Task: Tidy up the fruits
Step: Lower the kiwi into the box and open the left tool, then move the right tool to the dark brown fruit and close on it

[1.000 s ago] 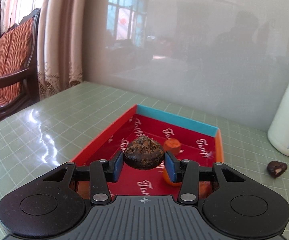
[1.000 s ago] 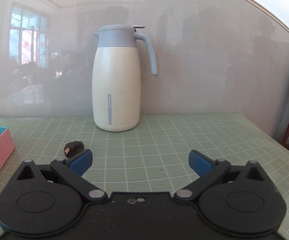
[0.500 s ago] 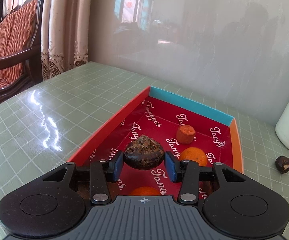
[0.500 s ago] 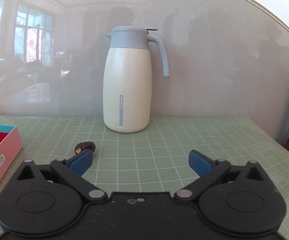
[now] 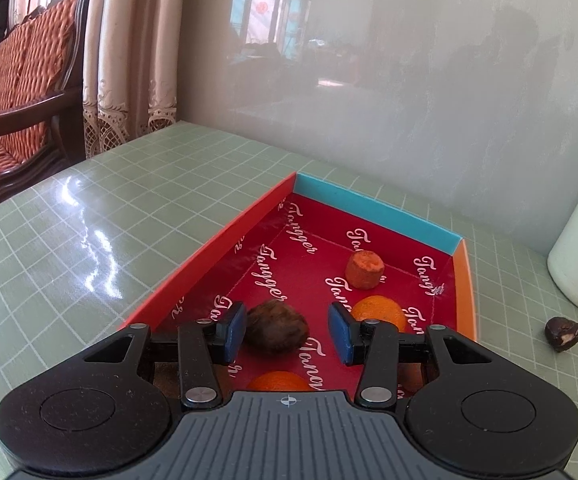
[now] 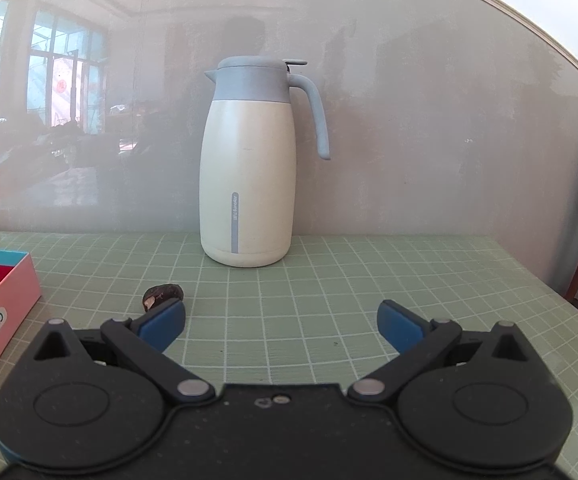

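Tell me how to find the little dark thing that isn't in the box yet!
Look for the tall cream jug standing by the wall on the green checked table. Just in front of it, towards the red box, lies one small dark brown fruit. It is the only fruit lying on the bare table, and a pale spot shows on one end.

Glossy grey wall point(image 6: 429, 140), lace curtains point(image 5: 129, 60), cushioned armchair point(image 5: 21, 80)

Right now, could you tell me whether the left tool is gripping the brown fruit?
No, the brown fruit lies on the red tray floor, with a clear gap to one pad.
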The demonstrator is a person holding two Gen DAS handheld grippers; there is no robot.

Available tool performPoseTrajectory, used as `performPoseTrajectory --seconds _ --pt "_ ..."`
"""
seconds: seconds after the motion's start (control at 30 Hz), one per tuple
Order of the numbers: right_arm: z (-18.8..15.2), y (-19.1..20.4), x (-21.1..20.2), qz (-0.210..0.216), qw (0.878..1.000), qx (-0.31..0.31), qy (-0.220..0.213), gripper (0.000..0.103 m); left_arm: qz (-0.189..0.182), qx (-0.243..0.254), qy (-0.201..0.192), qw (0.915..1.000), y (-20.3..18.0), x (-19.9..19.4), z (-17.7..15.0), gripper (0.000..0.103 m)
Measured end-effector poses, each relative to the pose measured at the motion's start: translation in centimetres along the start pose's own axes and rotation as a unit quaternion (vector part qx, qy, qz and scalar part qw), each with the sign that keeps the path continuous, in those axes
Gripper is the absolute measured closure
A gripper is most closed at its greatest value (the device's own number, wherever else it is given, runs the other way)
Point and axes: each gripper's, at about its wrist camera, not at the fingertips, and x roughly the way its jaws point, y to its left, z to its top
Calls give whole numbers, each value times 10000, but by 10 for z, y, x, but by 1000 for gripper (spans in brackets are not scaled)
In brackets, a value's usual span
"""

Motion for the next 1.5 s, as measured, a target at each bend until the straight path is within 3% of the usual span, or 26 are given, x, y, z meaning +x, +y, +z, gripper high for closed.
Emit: performPoseTrajectory --seconds 0.2,0.3,0.47,0.53,0.93,1.27,1.5 --pt "1 -1 0 3 10000 18 -13 0 -44 81 -217 9997 -4 -12 1 57" --pt "1 -2 -1 4 10000 29 -15 0 -9 124 -336 9994 -5 -18 1 40" --pt "2 -4 -1 18 10000 65 -13 0 6 273 -531 9982 -8 -32 -3 36" --pt "2 -5 -2 23 10000 64 -19 0 -8 334 -583 9977 -9 -38 -6 29" --pt "2 -14 -4 20 9999 133 -22 0 -210 1426 -1096 9835 -44 -82 -39 11" --pt "-5 -30 -1 201 9997 99 108 0 -748 1926 -997 9733 -85 -99 -71 8" --pt "-6 -29 7 388 9990 112 208 0 -827 1941 -899 9734 -88 -106 -86 7"
